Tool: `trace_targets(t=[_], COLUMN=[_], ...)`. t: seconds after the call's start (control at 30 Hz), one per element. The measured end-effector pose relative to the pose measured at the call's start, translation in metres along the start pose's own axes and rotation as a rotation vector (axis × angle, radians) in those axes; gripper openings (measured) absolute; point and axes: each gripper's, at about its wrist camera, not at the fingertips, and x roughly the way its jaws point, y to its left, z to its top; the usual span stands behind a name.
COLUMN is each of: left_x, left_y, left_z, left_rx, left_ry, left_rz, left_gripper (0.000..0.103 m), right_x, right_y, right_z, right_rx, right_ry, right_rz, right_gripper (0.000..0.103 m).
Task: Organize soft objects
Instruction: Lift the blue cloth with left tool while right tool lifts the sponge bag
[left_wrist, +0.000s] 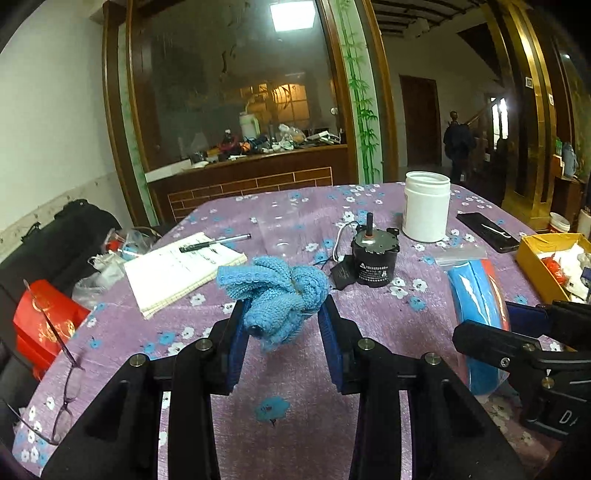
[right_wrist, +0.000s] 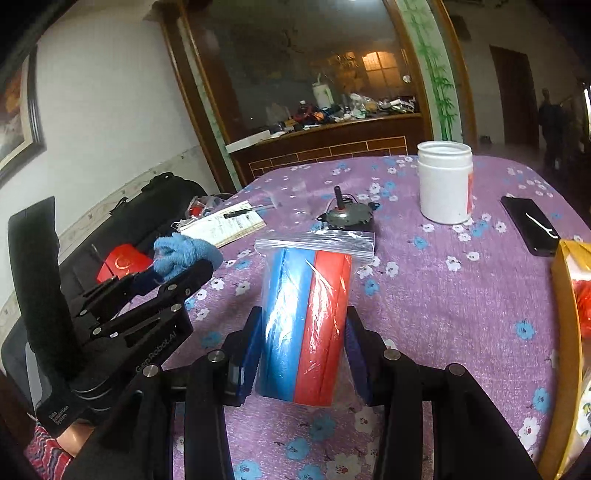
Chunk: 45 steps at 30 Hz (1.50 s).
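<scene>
The left gripper (left_wrist: 282, 317) is pitched downward over the counter (left_wrist: 369, 317), its jaws clenched on a blue knitted cloth (left_wrist: 275, 286) that is bunched between the pads and lifted clear of the surface. The right gripper (right_wrist: 303, 354) is angled down likewise, its jaws grasping a clear zip bag of blue and red rolls (right_wrist: 306, 317), which stands up between them. Beyond the jaws, a small black motor (left_wrist: 373, 258), a white jar (left_wrist: 426, 206), a notebook (left_wrist: 177, 269) and a dark phone (left_wrist: 487, 230) are seen on the purple flowered cloth. A glass-fronted wooden partition (left_wrist: 229, 92) is seen behind.
</scene>
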Motion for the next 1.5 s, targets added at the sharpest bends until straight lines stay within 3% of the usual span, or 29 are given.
trace_targets(t=[0.57, 1.5], left_x=[-0.011, -0.022], left_y=[-0.008, -0.013], left_z=[-0.001, -0.003], left_rx=[0.046, 0.065], left_ry=[-0.073, -0.142], left_rz=[0.062, 0.091], left_gripper=[0.035, 0.035], right_x=[-0.003, -0.006], right_y=[0.001, 0.002], right_z=[0.000, 0.001], right_rx=[-0.005, -0.001], right_ry=[-0.014, -0.034], right_rz=[-0.004, -0.005], right_gripper=[0.043, 0.043])
